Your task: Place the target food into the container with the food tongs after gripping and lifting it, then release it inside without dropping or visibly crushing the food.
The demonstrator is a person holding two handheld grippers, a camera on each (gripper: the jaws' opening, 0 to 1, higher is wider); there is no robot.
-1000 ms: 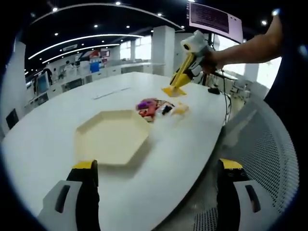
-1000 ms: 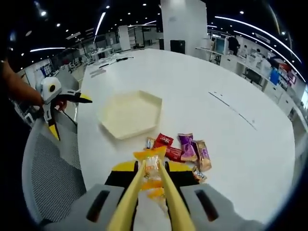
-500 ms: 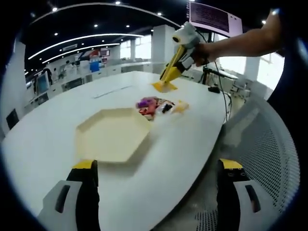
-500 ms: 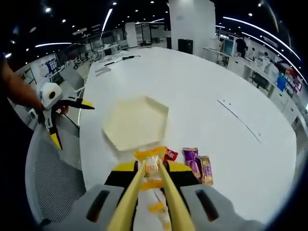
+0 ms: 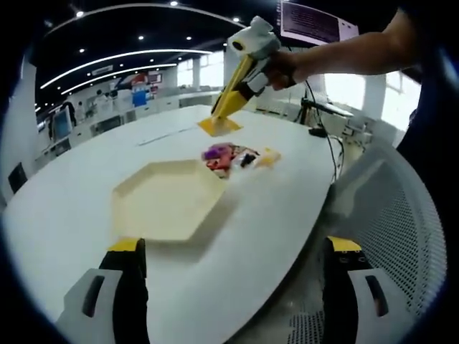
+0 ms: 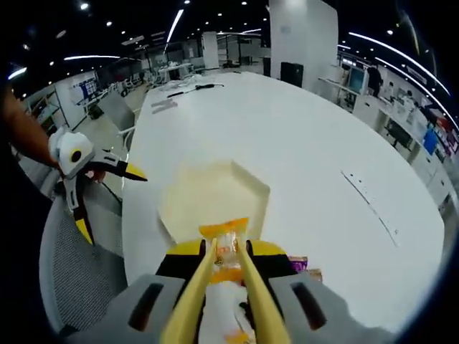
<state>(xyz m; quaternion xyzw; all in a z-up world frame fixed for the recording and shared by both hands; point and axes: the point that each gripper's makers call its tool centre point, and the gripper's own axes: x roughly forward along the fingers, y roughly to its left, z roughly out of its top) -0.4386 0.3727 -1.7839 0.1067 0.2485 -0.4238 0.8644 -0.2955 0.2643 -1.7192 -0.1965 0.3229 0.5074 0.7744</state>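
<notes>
Orange-wrapped snack packet (image 6: 225, 252) pinched between the tips of the yellow food tongs (image 6: 193, 301), which the right hand-held gripper (image 6: 225, 287) squeezes together between its jaws; packet held in the air, clear of the surface. In the left gripper view the same packet (image 5: 219, 125) hangs at the tong tips (image 5: 231, 97) above the far part of the white surface (image 5: 64, 193), beyond the pile of remaining wrapped snacks (image 5: 233, 158). Cream hexagonal container (image 6: 215, 201) sits on the white surface (image 6: 315, 143) just ahead of the packet in the right gripper view; inside looks bare. In the left gripper view the container (image 5: 168, 204) lies close in front, snack pile just beside its far right edge. Left hand-held gripper (image 5: 229, 287) held back at the near edge, jaws spread wide, nothing between them; also seen in the right gripper view (image 6: 90, 193), off the surface edge, above a grey mesh chair (image 6: 72, 265). A few wrappers (image 6: 305, 266) show beside the right jaw. Person's forearm (image 5: 351, 54) reaches in from the right.
</notes>
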